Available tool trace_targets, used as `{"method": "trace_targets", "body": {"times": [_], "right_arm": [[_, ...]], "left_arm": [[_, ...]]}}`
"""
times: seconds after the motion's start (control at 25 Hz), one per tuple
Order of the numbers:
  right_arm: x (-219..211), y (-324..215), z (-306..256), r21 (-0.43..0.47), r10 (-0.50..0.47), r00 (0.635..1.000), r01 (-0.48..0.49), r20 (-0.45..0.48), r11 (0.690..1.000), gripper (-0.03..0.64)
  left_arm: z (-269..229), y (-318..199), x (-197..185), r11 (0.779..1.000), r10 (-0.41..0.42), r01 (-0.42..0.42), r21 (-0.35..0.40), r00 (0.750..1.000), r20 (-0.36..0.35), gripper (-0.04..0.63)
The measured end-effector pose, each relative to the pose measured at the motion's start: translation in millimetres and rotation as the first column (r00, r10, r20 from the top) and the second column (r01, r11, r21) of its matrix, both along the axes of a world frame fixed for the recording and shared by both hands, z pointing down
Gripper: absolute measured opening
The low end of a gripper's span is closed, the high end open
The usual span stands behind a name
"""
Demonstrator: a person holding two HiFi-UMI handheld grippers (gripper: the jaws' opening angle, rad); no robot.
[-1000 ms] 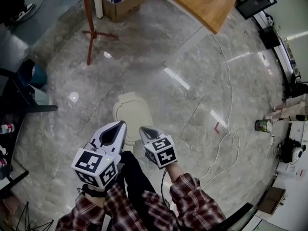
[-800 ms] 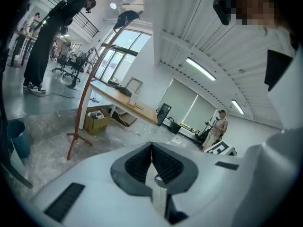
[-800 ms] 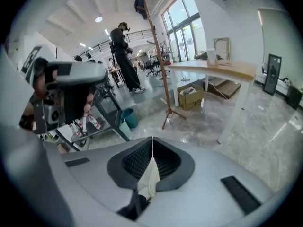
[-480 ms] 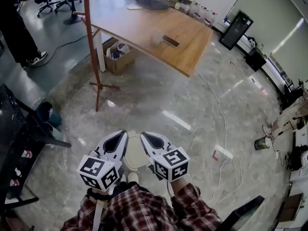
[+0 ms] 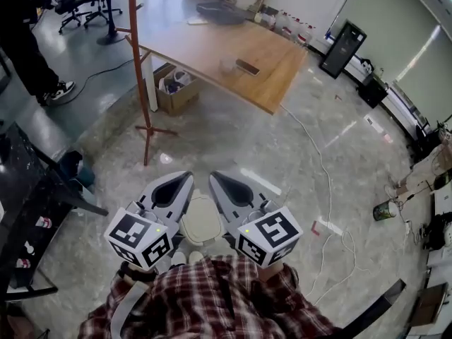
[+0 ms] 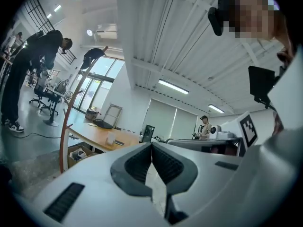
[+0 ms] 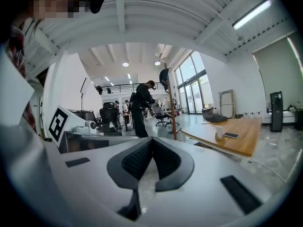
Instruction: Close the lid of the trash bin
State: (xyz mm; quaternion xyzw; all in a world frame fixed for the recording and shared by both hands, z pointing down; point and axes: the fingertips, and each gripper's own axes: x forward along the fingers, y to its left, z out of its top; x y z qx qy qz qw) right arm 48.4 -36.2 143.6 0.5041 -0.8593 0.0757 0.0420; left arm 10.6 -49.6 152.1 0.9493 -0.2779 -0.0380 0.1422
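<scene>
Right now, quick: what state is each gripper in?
Left gripper: shut, nothing between its jaws.
Right gripper: shut, nothing between its jaws.

Office: wooden table [image 5: 233, 51], swivel chairs [image 7: 110, 113]

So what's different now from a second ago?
The head view has swung up, so the wooden table now shows. The trash bin sits between the left gripper and right gripper, no longer ahead of them. Both grippers stayed shut and empty; nothing was grabbed.
</scene>
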Motion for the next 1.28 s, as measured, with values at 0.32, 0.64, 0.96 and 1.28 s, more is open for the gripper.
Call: {"method": "trace_targets", "body": {"times": [0.32, 0.64, 0.96, 1.28], "right_arm": [[-17.5, 4.8, 7.2, -0.032, -0.038, 0.999, 0.038, 0.013, 0.999, 0.012], [-31.0, 3.5, 15.8, -0.064, -0.075, 0.997, 0.076, 0.013, 0.995, 0.012], [-30.6, 5.5, 19.4, -0.08, -0.073, 0.997, 0.075, 0.026, 0.994, 0.012], [-26.1, 6.2, 21.6, -0.09, -0.069, 0.997, 0.072, 0.026, 0.993, 0.012]], "left_arm": [[6.3, 7.1, -14.2, 1.0, -0.013, 0.013, -0.02, 1.0, 0.0, 0.009], [11.2, 6.8, -18.5, 0.999, -0.018, 0.018, -0.034, 1.0, 0.002, 0.009], [17.2, 5.7, -19.0, 0.998, -0.018, 0.018, -0.058, 1.0, -0.002, 0.009], [18.6, 5.9, -14.0, 0.998, -0.012, 0.012, -0.065, 1.0, 0.001, 0.009]]}}
